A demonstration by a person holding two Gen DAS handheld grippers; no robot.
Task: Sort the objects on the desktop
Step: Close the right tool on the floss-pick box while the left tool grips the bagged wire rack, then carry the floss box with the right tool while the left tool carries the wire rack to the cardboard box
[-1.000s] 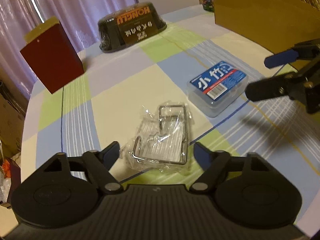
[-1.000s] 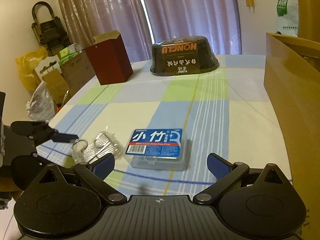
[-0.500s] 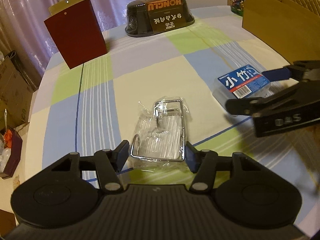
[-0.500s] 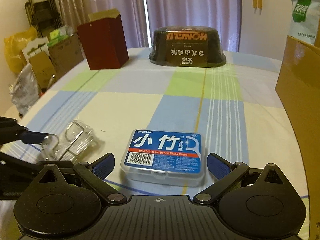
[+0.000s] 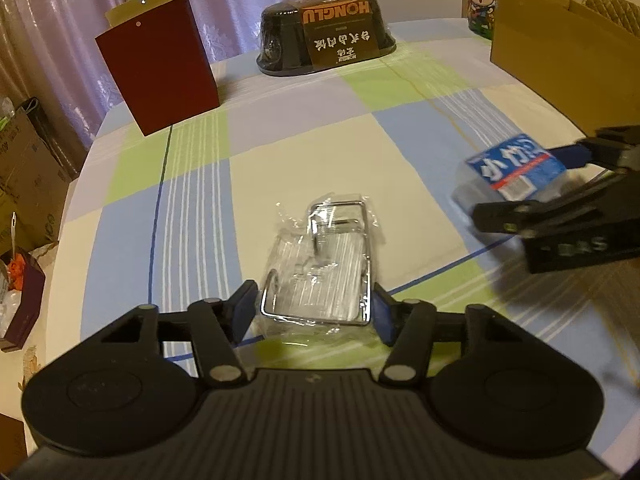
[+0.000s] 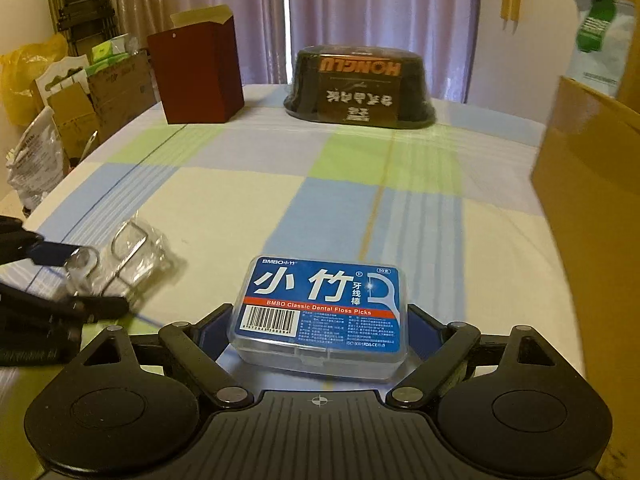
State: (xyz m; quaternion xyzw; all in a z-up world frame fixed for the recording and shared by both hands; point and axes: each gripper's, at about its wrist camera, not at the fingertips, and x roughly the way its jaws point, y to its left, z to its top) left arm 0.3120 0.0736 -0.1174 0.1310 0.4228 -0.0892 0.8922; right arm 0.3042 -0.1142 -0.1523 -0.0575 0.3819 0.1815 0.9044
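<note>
A wire rack in a clear plastic bag (image 5: 320, 264) lies on the checked tablecloth (image 5: 304, 168), just ahead of my left gripper (image 5: 314, 312). The gripper's blue pads press against both sides of the rack's near end. The right wrist view shows the same rack (image 6: 128, 256) at the left, between the left gripper's (image 6: 96, 278) fingers. A clear floss pick box with a blue label (image 6: 320, 308) sits between the pads of my right gripper (image 6: 318, 332), which is shut on it. In the left wrist view the floss box (image 5: 508, 168) looks blurred and tilted in the right gripper (image 5: 520, 186).
A dark red carton (image 5: 160, 68) stands at the back left. A black wrapped bowl pack (image 5: 326, 38) sits at the back centre, and a big cardboard box (image 5: 560, 52) stands along the right. The table edge curves at the left, with boxes and bags (image 6: 60, 112) on the floor beyond.
Both grippers moved forward and closed: the left onto the bagged wire rack, the right onto the floss box. The floss box now looks tilted and in motion.
</note>
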